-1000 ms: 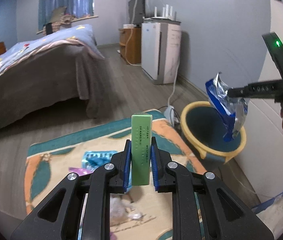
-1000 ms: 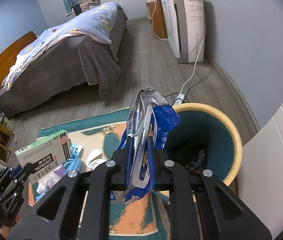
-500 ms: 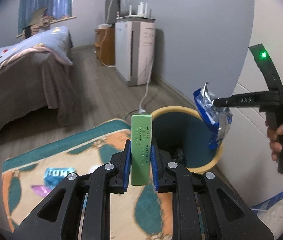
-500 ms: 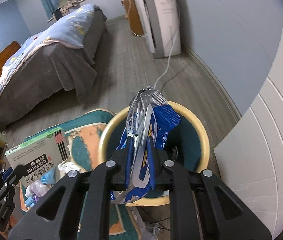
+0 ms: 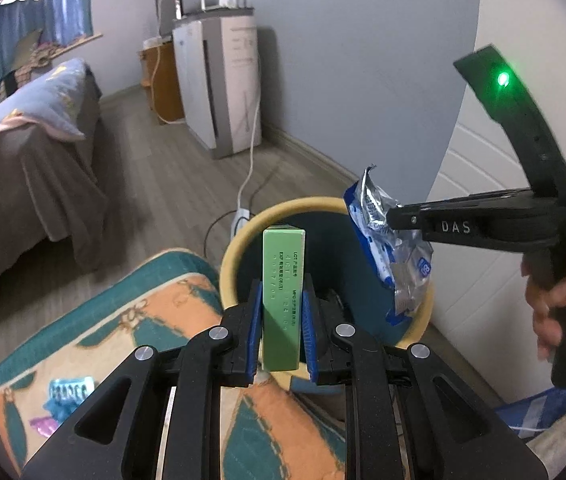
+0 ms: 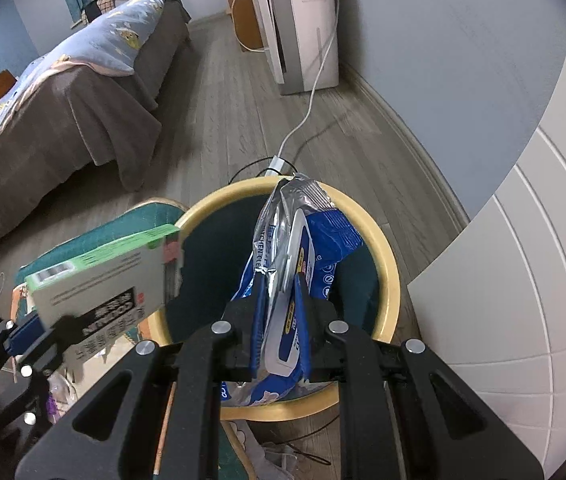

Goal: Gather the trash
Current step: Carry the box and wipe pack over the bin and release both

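Already over the yellow-rimmed bin, the right gripper clamps a blue foil wrapper above its mouth, while the left gripper pinches an upright green box at the near rim.

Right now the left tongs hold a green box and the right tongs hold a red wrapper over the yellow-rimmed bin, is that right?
Not quite: the wrapper in the right tongs is blue and silver, not red, as the right wrist view shows. The rest stands: the left tongs hold the green box, and both hang at the yellow-rimmed bin.
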Available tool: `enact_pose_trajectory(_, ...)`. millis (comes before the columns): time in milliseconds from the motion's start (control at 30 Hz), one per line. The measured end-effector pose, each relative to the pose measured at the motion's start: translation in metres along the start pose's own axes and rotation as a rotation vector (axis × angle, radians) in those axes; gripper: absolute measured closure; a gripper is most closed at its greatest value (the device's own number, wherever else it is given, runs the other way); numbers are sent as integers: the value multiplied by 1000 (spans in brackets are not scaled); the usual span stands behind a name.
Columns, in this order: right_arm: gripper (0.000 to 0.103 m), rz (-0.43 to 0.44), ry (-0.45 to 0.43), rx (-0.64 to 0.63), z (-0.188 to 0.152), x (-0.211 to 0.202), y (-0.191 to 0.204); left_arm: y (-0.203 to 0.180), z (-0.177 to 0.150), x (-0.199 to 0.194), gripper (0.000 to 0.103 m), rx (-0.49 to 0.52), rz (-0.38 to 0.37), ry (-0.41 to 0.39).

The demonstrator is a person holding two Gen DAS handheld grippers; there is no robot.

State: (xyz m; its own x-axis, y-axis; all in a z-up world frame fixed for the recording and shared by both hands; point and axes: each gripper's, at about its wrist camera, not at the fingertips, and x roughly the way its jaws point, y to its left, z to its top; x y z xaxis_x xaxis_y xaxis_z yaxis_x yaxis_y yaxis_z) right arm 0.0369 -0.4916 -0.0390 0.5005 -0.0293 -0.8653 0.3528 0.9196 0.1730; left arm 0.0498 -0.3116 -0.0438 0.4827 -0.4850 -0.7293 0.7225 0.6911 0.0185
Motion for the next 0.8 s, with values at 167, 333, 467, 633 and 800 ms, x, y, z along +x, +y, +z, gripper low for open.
enact_pose_trajectory(167,89,1,-2,14,2,3,0,-1,7,19,84,-16,-8,29)
enact_pose_trajectory(333,89,11,-9,17,2,4,-2,0,13,31,84,-44,-9,50)
enact_pose_trajectory(467,89,9,-9,16,2,5,-3,3,13,34,83,-64,-22,54)
enact_pose_trajectory(633,89,22,-14,19,4,8,-3,1,11,31,83,-42,-30,22)
enact_pose_trajectory(800,81,30,-18,6,5,7,2,4,13,30,82,-48,-33,9)
